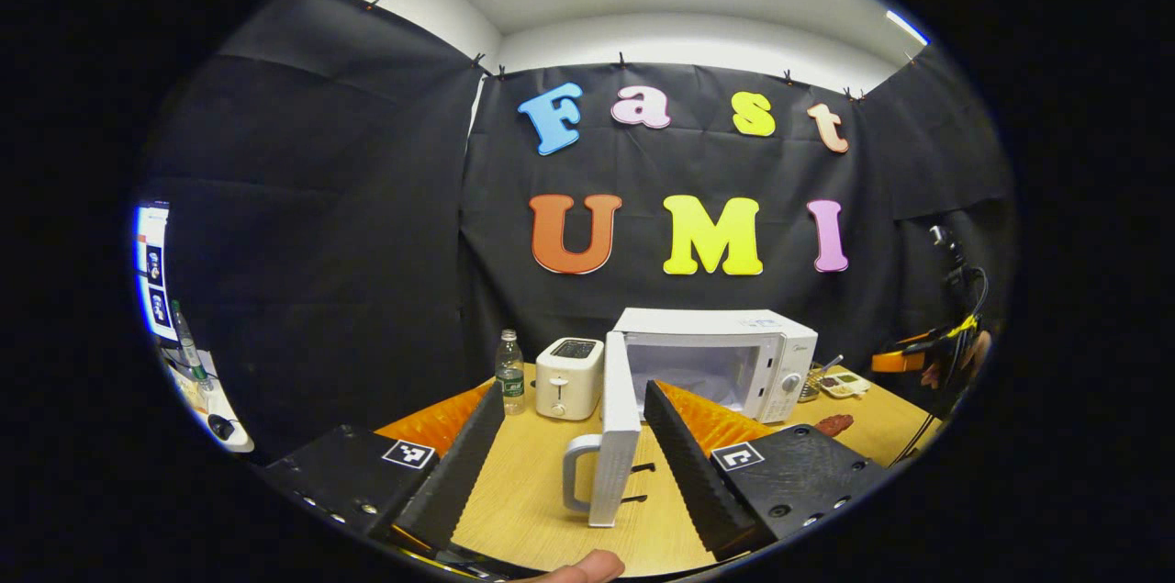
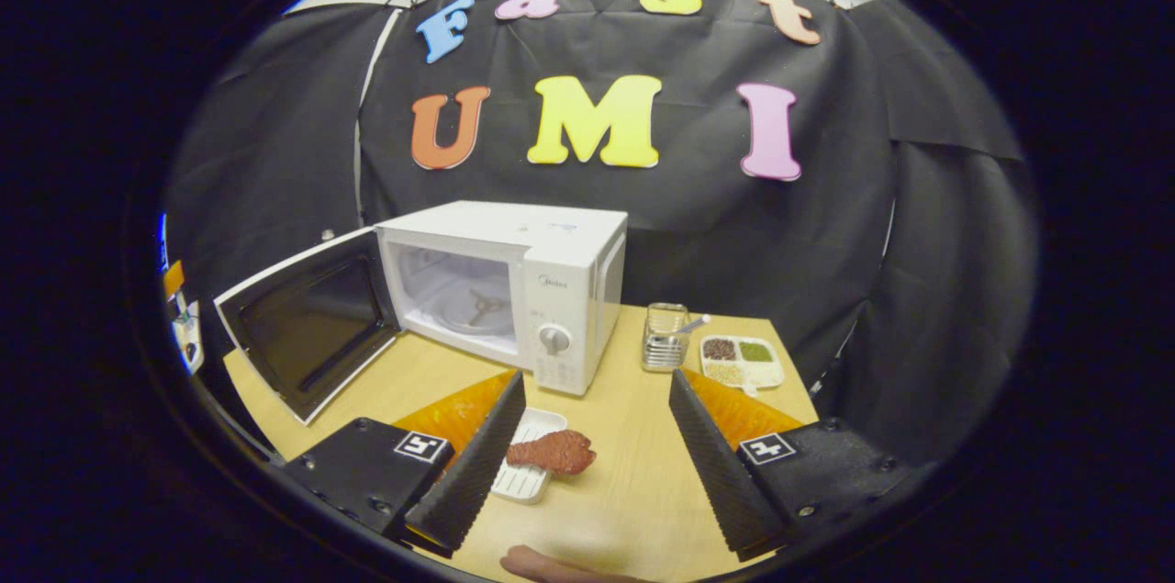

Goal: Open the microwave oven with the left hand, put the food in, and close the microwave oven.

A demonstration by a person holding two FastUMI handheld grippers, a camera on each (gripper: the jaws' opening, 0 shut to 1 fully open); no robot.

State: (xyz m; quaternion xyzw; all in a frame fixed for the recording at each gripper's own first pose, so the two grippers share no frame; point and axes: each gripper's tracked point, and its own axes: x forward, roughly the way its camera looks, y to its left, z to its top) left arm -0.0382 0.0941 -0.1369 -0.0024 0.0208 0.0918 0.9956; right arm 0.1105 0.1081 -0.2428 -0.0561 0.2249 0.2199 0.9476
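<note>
Left gripper: its two fingers were spread wide, with the swung-out door standing edge-on between them and neither finger pressed on it.
Right gripper: its fingers were likewise spread apart, gripping nothing, held above the near part of the table.
Microwave oven: the white box-shaped microwave oven stood on the far middle of the table, its cavity open and lit, with a round dial on the control panel at its right.
Door: in the right gripper view the white-framed, dark-windowed microwave door hung wide open to the left of the cavity; in the left gripper view its white curved handle faced left, near the camera.
Food: the reddish-brown piece of meat-shaped food lay on a small white ribbed tray on the table, in front of the oven and between the right gripper's fingers, nearer the left one.
Table: the light wooden table carried everything.
Left of the oven: a white two-slot toaster and, further left, a clear plastic water bottle.
Right of the oven: a small metal mesh holder with a utensil in it, and a white sectioned dish of dark, green and pale contents.
Person: a fingertip showed at the bottom edge of the left gripper view.
</note>
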